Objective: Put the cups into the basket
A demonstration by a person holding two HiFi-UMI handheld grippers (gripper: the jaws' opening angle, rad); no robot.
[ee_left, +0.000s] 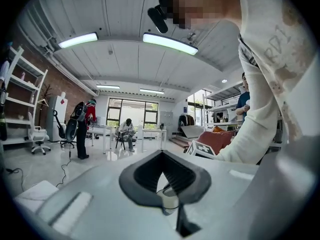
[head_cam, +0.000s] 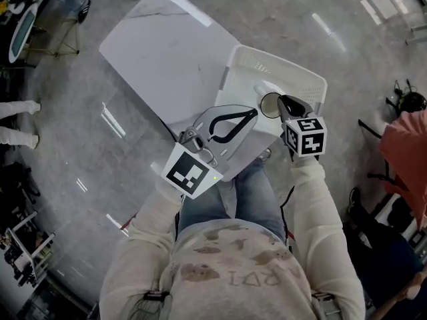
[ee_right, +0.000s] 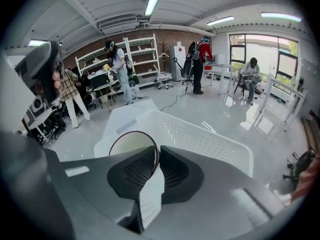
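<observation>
So the cup (head_cam: 269, 99) (ee_right: 132, 146) is pinched by its rim in the right gripper (head_cam: 283, 103) (ee_right: 155, 156), one jaw inside the mouth and one outside, clamped tight. It's tipped over sideways, with the mouth facing back toward the person. It hangs inside the outline of the white basket (head_cam: 233, 72) (ee_right: 210, 139), roughly mid-basket and away from the perforated walls. Can't tell whether it's touching the basket bottom.

The basket is open on top and sits at the near right end of the white table (head_cam: 160, 45) (ee_right: 120, 116), with its near edge close to the person's knees.

The left gripper (head_cam: 253, 114) (ee_left: 161, 156) is just beside the basket's left wall, jaws closed tip to tip and not gripping anything I can make out. Past it, the tabletop runs off wide to the far left. There's grey floor all round, and the people are well off in the background.
</observation>
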